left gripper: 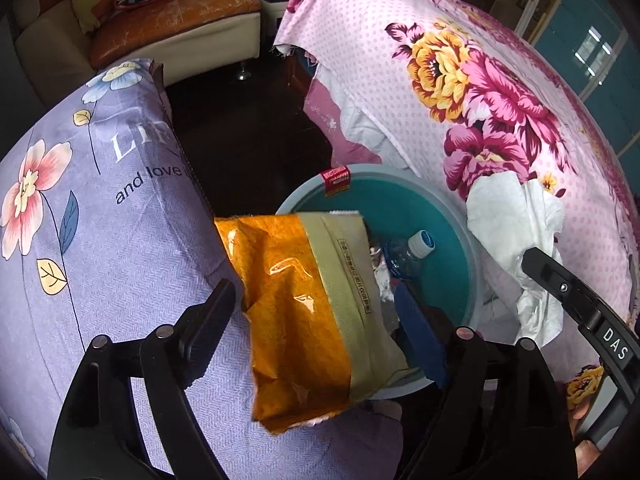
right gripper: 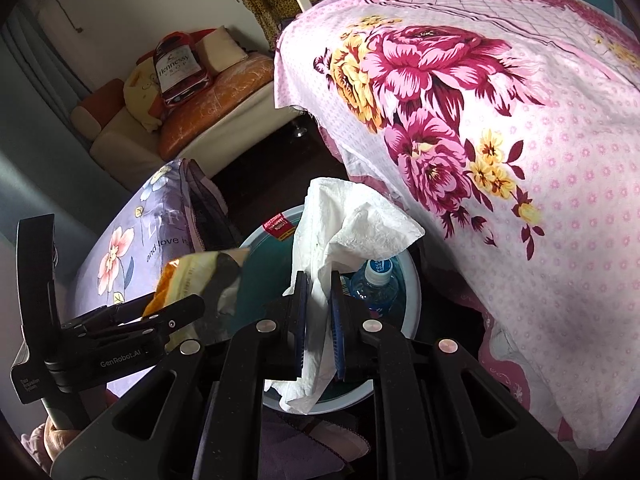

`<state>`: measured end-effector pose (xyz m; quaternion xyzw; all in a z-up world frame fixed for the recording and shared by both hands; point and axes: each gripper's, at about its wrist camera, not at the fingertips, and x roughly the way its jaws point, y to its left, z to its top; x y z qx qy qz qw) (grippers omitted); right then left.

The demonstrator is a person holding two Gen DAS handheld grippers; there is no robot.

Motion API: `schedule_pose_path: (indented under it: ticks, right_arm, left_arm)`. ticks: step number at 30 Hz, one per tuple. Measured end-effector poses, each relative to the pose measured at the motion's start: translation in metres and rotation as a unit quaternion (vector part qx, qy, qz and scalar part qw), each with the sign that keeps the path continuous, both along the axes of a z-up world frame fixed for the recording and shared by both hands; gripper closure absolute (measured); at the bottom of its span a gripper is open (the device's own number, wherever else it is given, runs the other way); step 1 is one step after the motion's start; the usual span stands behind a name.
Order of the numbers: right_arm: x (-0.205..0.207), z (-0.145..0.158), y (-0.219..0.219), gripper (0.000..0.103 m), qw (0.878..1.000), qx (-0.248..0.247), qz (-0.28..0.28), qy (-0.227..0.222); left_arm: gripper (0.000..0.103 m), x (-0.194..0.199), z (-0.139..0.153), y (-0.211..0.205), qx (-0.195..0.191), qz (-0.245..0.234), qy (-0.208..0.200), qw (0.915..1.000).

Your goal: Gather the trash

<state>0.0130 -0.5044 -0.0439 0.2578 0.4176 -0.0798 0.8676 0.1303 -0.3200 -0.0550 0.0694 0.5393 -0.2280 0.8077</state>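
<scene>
Trash was seen at the teal bin [left gripper: 460,280]: an orange wrapper [left gripper: 304,308] between the left gripper's [left gripper: 320,320] spread, apparently non-gripping jaws, white tissue [right gripper: 320,280] clamped by the right gripper [right gripper: 320,312].

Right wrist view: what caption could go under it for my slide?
Right gripper clamps crumpled white tissue above the round teal bin holding a blue-capped plastic bottle.
</scene>
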Motion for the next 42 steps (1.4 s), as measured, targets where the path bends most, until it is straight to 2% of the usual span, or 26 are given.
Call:
schedule_pose_path:
  ticks: [2,5,15,17,19,24,26,28,33,37,42]
  right_arm:
    - [0.004,-0.001,0.001,0.091,1.0,-0.001,0.003,0.003]
    - [0.01,-0.003,0.006,0.091,1.0,-0.002,0.008,0.008]
    - [0.028,-0.01,0.018,0.09,0.999,-0.007,0.023,0.024]
    - [0.032,-0.011,0.022,0.085,0.999,-0.008,0.027,0.029]
    - [0.034,-0.011,0.027,0.056,0.999,-0.011,0.03,0.03]
    - [0.034,-0.007,0.036,0.042,0.999,-0.024,0.035,0.034]
    - [0.032,-0.004,0.039,0.039,0.998,-0.03,0.035,0.034]
    - [0.028,-0.001,0.041,0.027,0.998,-0.032,0.034,0.033]
    - [0.018,0.006,0.047,0.018,0.998,-0.034,0.036,0.035]
    - [0.009,0.01,0.057,0.011,0.997,-0.04,0.042,0.041]
    - [-0.002,0.019,0.074,0.007,0.996,-0.051,0.063,0.046]
  left_arm:
    - [0.01,0.002,-0.001,0.003,-0.003,0.003,0.004,1.0]
    - [0.01,0.003,-0.003,0.007,0.004,0.005,0.006,1.0]
    - [0.01,0.003,0.007,0.03,0.018,0.021,-0.026,0.9993]
    - [0.009,0.003,0.007,0.036,0.021,0.025,-0.028,0.9991]
    - [0.009,0.003,0.007,0.042,0.021,0.027,-0.023,0.9991]
    - [0.009,0.0,0.007,0.056,0.008,0.039,-0.008,0.9992]
    - [0.009,-0.001,0.008,0.061,0.004,0.046,-0.005,0.9989]
    - [0.009,-0.004,0.009,0.067,0.006,0.048,0.001,0.9988]
    - [0.009,-0.017,0.016,0.079,0.027,0.052,-0.015,0.9982]
    - [0.009,-0.025,0.023,0.092,0.024,0.052,-0.012,0.9983]
    - [0.009,-0.035,0.034,0.111,0.026,0.067,-0.021,0.9972]
